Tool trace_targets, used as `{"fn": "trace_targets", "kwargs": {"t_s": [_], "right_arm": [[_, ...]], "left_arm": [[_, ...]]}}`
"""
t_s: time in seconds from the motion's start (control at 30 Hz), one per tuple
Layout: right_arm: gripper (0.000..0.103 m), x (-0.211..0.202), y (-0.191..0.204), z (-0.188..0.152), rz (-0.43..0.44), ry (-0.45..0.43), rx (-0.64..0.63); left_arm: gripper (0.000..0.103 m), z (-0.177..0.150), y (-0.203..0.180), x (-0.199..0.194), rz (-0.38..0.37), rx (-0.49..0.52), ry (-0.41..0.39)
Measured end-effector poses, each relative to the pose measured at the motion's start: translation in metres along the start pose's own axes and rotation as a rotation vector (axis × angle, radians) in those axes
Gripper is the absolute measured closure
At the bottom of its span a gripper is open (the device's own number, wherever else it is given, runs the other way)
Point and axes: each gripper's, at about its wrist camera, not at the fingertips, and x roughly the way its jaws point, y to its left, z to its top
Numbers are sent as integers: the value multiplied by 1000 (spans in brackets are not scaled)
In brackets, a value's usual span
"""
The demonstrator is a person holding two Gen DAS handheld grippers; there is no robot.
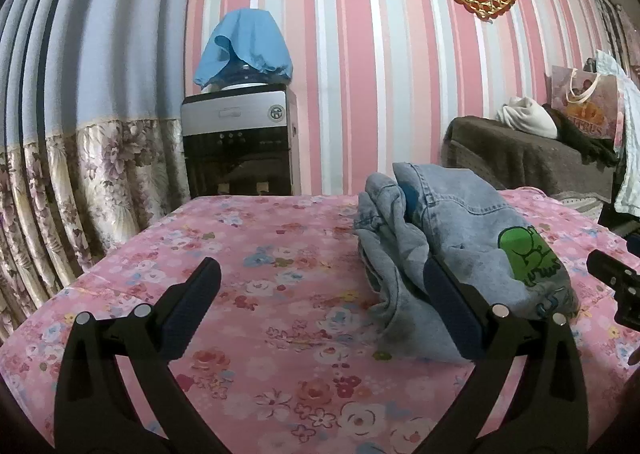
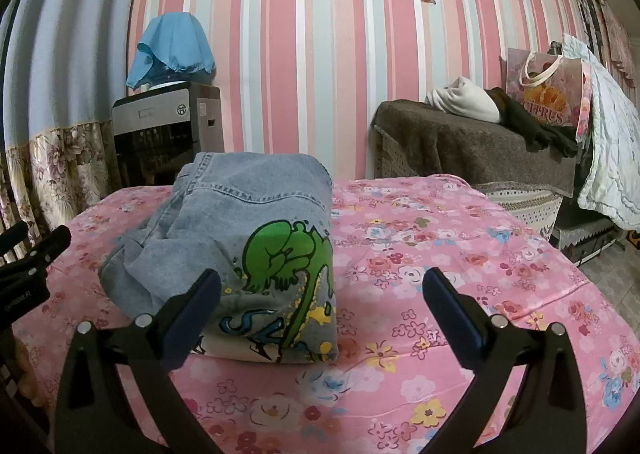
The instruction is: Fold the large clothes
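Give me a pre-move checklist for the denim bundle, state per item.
1. Left tongs open and empty: ok, nothing between the fingers.
2. Right tongs open and empty: ok.
3. Folded denim garment lying on the floral tablecloth, not hanging over an edge: ok.
4. Fold neat: not ok, the left wrist view shows loose bunched layers on the garment's left side.
5. Tongs clear of the cloth: cannot tell; in each view one finger overlaps the denim, contact unclear.
6. Tongs apart from each other: ok, each shows only at the other view's edge.
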Motion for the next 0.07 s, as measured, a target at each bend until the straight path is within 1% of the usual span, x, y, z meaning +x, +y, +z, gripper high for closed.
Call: {"fn": "trace_targets", "kwargs": {"t_s": [0.07], "right_arm": [[2,0,0,0,0,0,1]], "left_arm": [[3,0,-1,-2,4,1,-5]]}}
